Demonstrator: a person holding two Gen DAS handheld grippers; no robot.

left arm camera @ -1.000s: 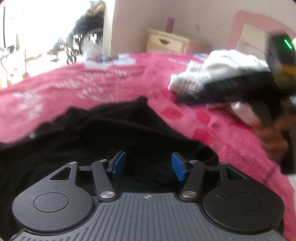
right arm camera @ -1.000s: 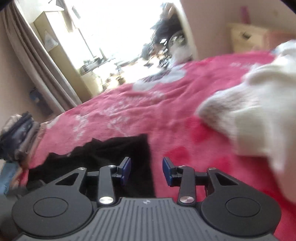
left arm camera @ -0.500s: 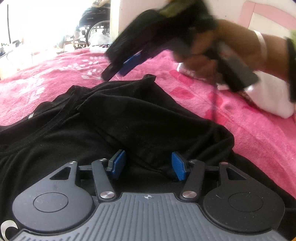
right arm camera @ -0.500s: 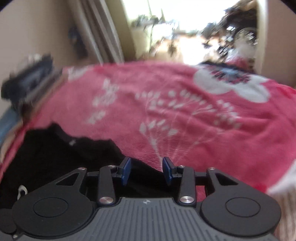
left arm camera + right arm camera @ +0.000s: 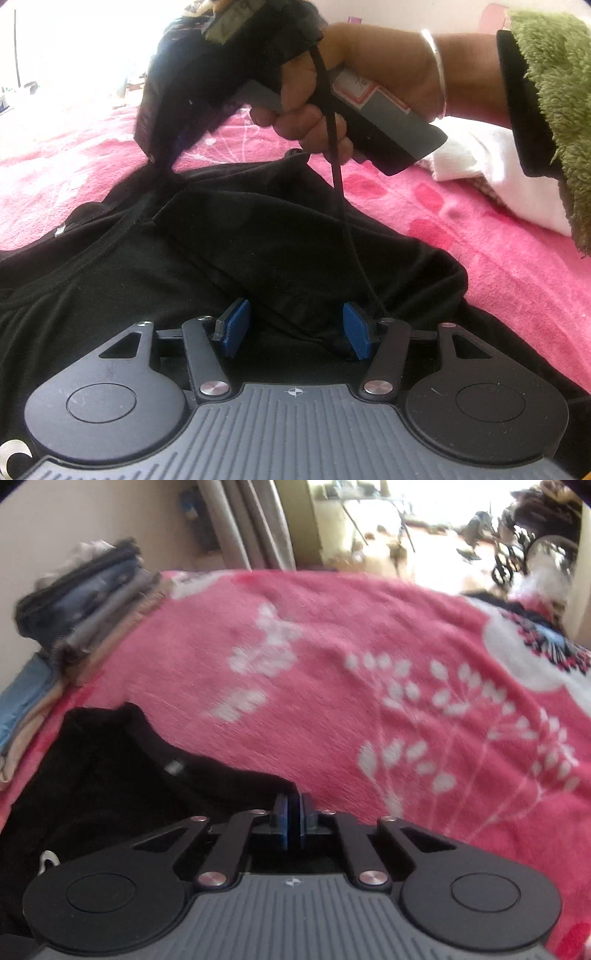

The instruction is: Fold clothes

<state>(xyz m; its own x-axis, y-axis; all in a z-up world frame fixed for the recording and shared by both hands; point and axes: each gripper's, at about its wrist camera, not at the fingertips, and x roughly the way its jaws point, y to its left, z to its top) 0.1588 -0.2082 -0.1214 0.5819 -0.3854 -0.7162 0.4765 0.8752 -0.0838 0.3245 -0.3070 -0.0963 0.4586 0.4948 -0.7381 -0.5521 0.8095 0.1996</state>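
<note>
— What's new with the black shirt (image 5: 207, 258)?

— It lies spread on the pink bed (image 5: 369, 686). A second ago my right gripper (image 5: 293, 821) was parted; now it's pinched onto the shirt's far edge, so I judge a fold is starting.

— And the left?

— My left gripper (image 5: 293, 332) gapes wide, a sleeve fold lying between its fingers.
</note>
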